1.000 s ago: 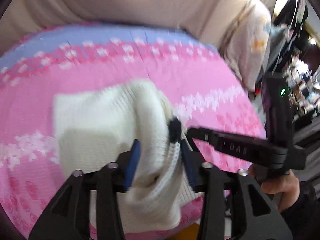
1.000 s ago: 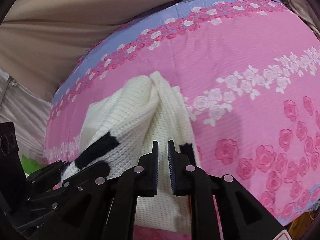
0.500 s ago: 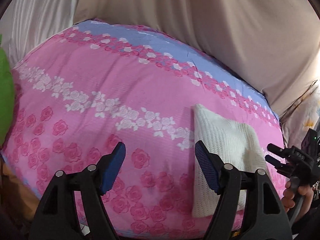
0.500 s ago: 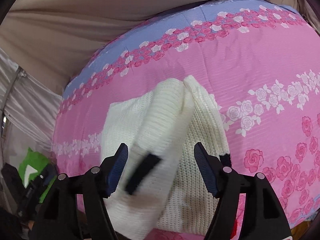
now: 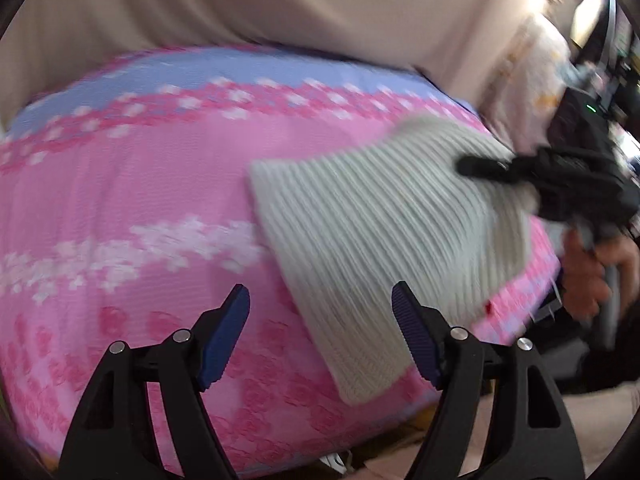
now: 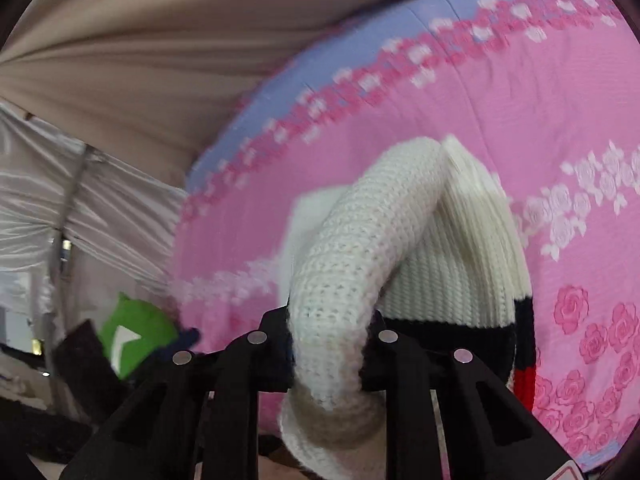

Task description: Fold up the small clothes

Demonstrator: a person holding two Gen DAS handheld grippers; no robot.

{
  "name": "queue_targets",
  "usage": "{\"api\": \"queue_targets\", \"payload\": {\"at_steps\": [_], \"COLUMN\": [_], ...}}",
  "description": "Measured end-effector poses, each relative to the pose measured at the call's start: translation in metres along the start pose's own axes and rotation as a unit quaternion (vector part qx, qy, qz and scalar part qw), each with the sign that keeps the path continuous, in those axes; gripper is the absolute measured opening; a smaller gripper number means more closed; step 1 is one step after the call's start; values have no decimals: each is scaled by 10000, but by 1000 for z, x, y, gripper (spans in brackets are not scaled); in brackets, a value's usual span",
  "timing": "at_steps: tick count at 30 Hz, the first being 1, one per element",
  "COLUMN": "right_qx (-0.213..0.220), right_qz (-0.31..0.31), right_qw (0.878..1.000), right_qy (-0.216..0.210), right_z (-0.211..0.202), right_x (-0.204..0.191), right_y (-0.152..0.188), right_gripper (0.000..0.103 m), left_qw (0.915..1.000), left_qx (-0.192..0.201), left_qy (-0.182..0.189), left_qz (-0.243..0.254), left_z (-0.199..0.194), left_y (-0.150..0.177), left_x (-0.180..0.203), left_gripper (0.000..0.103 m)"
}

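A white knitted sweater (image 5: pixel 384 232) with black and red bands lies folded on the pink rose-patterned bed cover (image 5: pixel 120 200). My left gripper (image 5: pixel 320 336) is open and empty, hovering just in front of the sweater's near left edge. My right gripper (image 6: pixel 328 356) is shut on a thick white knitted roll of the sweater (image 6: pixel 360 248), which arches up from the pile. In the left wrist view the right gripper (image 5: pixel 480 168) sits at the sweater's far right edge, held by a hand.
A beige curtain (image 5: pixel 280 8) hangs behind the bed. A floral pillow (image 5: pixel 532 80) and cluttered furniture stand at the right. A green object (image 6: pixel 132 332) lies beyond the bed's left end. The bed's front edge (image 5: pixel 280 452) is close below.
My right gripper, open half a second ago, has shut on the sweater's knitted roll and lifted it. My left gripper, shut on the sweater a second ago, stays open and has swung back toward it.
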State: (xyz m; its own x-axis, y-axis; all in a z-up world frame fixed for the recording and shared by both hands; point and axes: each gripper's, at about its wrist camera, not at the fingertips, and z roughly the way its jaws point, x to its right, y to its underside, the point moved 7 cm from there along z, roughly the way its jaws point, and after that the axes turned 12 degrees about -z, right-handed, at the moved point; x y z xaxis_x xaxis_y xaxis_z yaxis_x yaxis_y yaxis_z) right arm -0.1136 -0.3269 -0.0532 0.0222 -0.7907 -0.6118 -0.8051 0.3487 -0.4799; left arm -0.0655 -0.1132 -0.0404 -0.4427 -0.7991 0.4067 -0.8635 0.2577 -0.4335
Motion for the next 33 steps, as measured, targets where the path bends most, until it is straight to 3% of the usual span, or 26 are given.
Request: {"api": "queue_targets", "payload": {"at_steps": [2,4,5,6,7,9,10,14,15,16,17,19,22,24,26,28,30,32,33], "right_qx": [-175,-886,-1070,-791,-629,-338,-293,-759,-931,-1034,-1126,-1296,-592,-276,-582,-1246,-1189,-1155,-1083], "right_qz": [60,173,423,722,837,713,606,305,265,232,190,92,183,209,277,476,884,725,572], "right_qw": [9996,9915,9892,9924,9935,9955,9961,9938,9922,9913,9903,9883,9966,9982,9957,9877,9877,9887,9898], "right_qy": [214,938,912,611,442,520,562,753,783,781,797,793,551,482,659,816,499,616,727], "right_z": [1,27,38,31,22,-3,-14,-27,-21,-16,-8,9,-13,-34,-27,3,7,-7,-16], "right_x": [31,84,101,101,96,81,73,59,59,59,60,59,38,33,51,83,94,86,81], "right_y": [12,48,66,69,67,64,67,104,119,130,138,141,112,105,124,163,169,153,145], "right_gripper": [19,23,23,21,29,35,45,59,59,59,57,14,13,12,12,13,13,20,28], "left_qw": [9982,9952,9939,9928,9913,9889,9872,9876,9876,9876,9876,9898,9927,9914,9870,9844,9861,9893,9910], "left_qx": [-517,-872,-999,-1100,-1226,-1415,-1515,-1463,-1464,-1485,-1502,-1410,-1182,-1277,-1554,-1691,-1618,-1424,-1290], "left_qy": [195,207,119,75,117,182,157,-129,-216,-265,-310,-223,-221,-252,-350,-462,-376,-311,-294], "left_qz": [240,402,451,474,463,424,468,562,524,427,336,20,-62,-128,-206,-134,-13,108,182], "left_z": [18,33,39,45,50,58,64,80,84,90,92,84,63,63,80,91,80,57,46], "left_y": [18,34,41,48,55,66,73,83,84,85,84,74,62,66,79,88,83,72,66], "left_x": [12,17,17,17,18,18,19,14,10,5,1,-7,-9,-12,-18,-21,-14,-6,-3], "left_gripper": [74,74,74,74,74,74,74,73,58,48,30,22,21,21,21,22,24,30,38]}}
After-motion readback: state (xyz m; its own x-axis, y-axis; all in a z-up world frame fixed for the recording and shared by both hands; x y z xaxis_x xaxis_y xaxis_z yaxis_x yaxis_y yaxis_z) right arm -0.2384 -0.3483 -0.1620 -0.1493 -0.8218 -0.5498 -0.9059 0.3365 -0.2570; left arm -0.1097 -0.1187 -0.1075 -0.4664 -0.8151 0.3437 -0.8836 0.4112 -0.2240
